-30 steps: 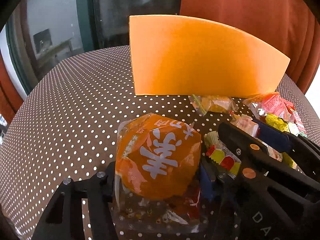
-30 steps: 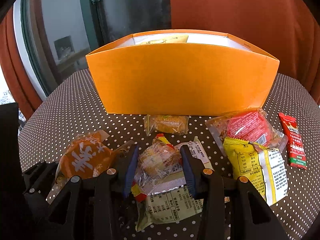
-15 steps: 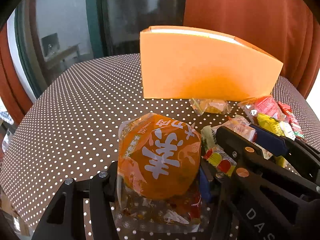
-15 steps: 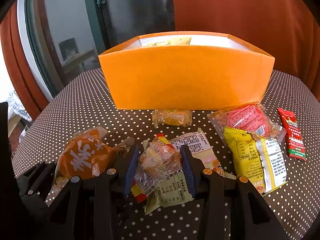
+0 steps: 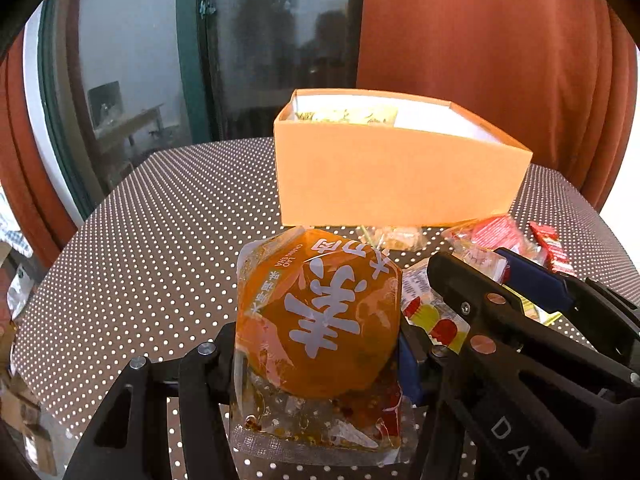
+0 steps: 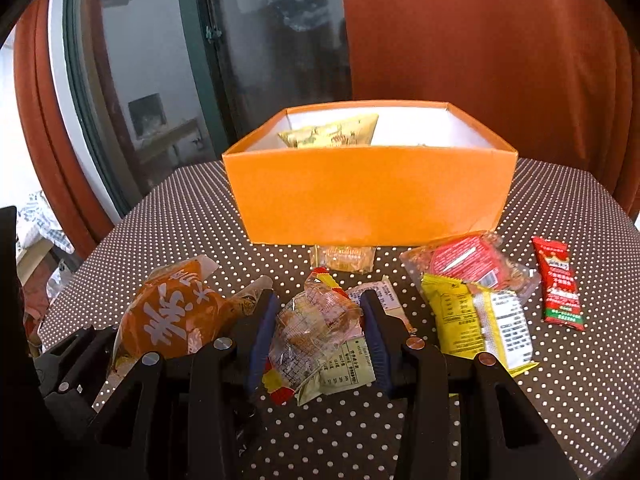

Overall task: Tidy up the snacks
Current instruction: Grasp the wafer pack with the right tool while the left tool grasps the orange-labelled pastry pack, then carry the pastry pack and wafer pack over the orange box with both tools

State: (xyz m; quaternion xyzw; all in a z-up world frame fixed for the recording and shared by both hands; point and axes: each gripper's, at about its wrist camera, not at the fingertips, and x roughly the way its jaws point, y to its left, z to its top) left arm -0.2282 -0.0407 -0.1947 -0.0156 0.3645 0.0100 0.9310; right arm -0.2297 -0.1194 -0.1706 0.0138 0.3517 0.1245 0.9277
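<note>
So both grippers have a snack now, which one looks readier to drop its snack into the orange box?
Probably the right gripper. Its clear-wrapped snack faces the orange box squarely, with the open top in sight. The left gripper, clamping the orange packet, sits off toward the box's left corner.

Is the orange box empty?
No. The orange box is open-topped, with a yellow snack packet visible inside against its white wall.

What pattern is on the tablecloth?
Dark brown tablecloth with small white polka dots; clearest in the right wrist view.
</note>
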